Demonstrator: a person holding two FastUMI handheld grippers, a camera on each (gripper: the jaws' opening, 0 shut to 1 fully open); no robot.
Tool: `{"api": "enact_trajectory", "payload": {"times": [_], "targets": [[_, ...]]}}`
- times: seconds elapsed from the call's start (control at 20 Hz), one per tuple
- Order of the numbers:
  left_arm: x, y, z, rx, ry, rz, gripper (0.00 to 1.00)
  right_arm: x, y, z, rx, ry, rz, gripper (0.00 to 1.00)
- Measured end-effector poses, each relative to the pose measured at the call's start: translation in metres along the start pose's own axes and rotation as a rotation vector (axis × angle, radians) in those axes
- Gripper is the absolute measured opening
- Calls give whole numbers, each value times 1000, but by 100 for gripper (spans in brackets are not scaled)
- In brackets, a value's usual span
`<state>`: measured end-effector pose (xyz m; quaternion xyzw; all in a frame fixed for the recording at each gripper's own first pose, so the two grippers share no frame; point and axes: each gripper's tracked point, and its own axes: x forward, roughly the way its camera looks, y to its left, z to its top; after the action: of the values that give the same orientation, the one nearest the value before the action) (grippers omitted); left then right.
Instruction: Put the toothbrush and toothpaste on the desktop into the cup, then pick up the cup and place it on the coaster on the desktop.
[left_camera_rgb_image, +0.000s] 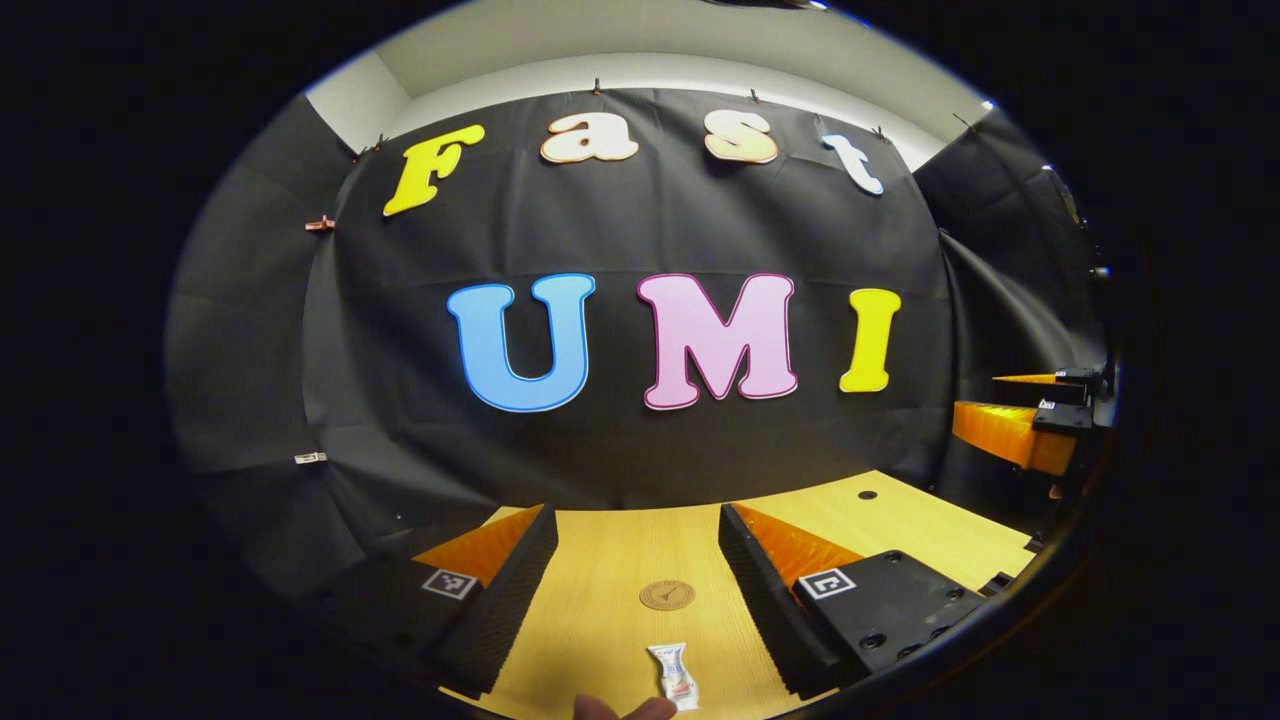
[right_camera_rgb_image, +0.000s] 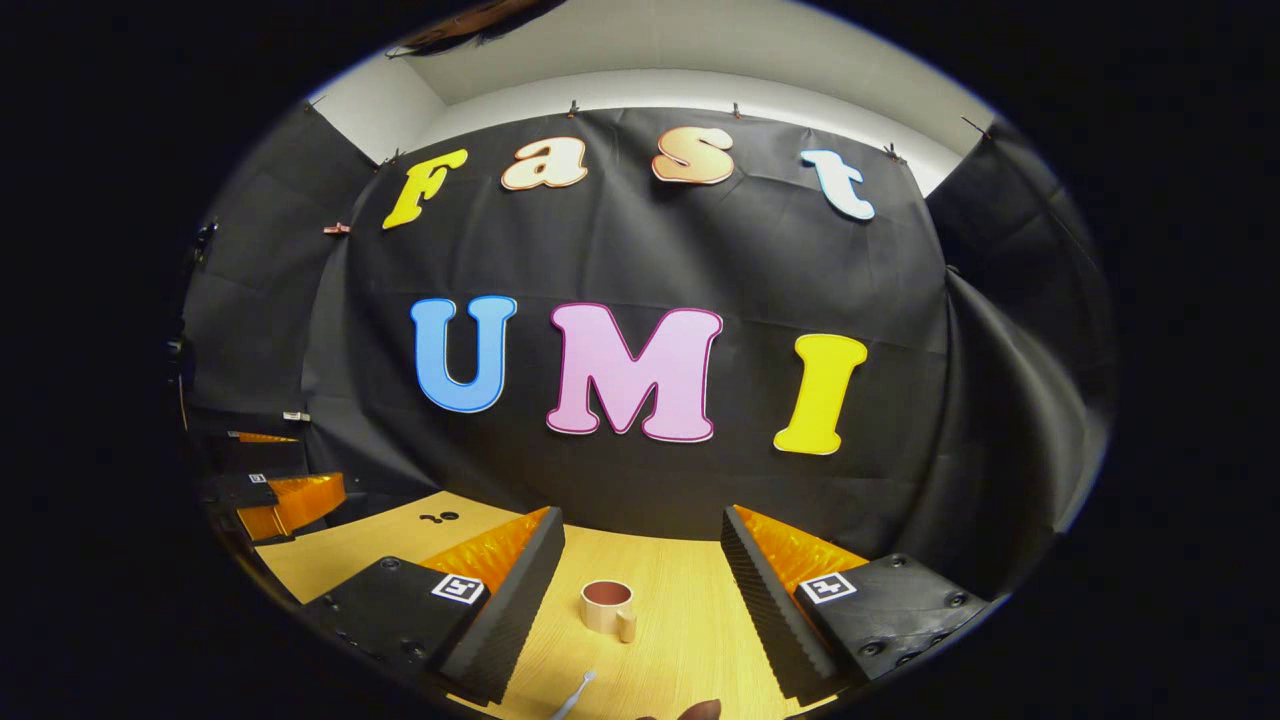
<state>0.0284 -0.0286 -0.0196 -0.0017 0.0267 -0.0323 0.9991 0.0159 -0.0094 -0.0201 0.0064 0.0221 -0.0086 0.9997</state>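
Observation:
In the left gripper view a small white toothpaste tube (left_camera_rgb_image: 673, 676) lies on the wooden desktop (left_camera_rgb_image: 600, 600), and a round brown coaster (left_camera_rgb_image: 667, 595) lies just beyond it. My left gripper (left_camera_rgb_image: 636, 545) stands open above them, nothing between its fingers. The right gripper (left_camera_rgb_image: 1030, 415) shows at the far right edge. In the right gripper view a beige cup (right_camera_rgb_image: 608, 606) with a handle stands upright on the desktop, and a pale toothbrush (right_camera_rgb_image: 573, 696) lies in front of it. My right gripper (right_camera_rgb_image: 640, 550) is open and empty above both. The left gripper (right_camera_rgb_image: 275, 490) shows at the left.
The black cloth wall stands close behind the desktop's far edge. Small dark holes mark the desktop (right_camera_rgb_image: 438, 517) near the back. A fingertip (left_camera_rgb_image: 625, 708) shows at the bottom edge of the left gripper view.

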Motion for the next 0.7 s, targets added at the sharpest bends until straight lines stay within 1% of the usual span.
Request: {"api": "enact_trajectory", "payload": {"times": [0.15,0.25,0.3,0.45,0.7], "targets": [[7,-4,-7,4,22,-9,100,5,2,-7,0,16,6,97],[13,-8,-24,3,68,-17,100,8,2,-13,6,28,9,97],[15,-13,-35,-1,99,-33,100,9,1,-16,8,35,9,97],[28,-25,-77,-16,201,-67,100,13,-1,-26,9,59,9,97],[54,-28,-161,-7,363,-47,100,17,-7,-43,-2,105,9,97]]}}
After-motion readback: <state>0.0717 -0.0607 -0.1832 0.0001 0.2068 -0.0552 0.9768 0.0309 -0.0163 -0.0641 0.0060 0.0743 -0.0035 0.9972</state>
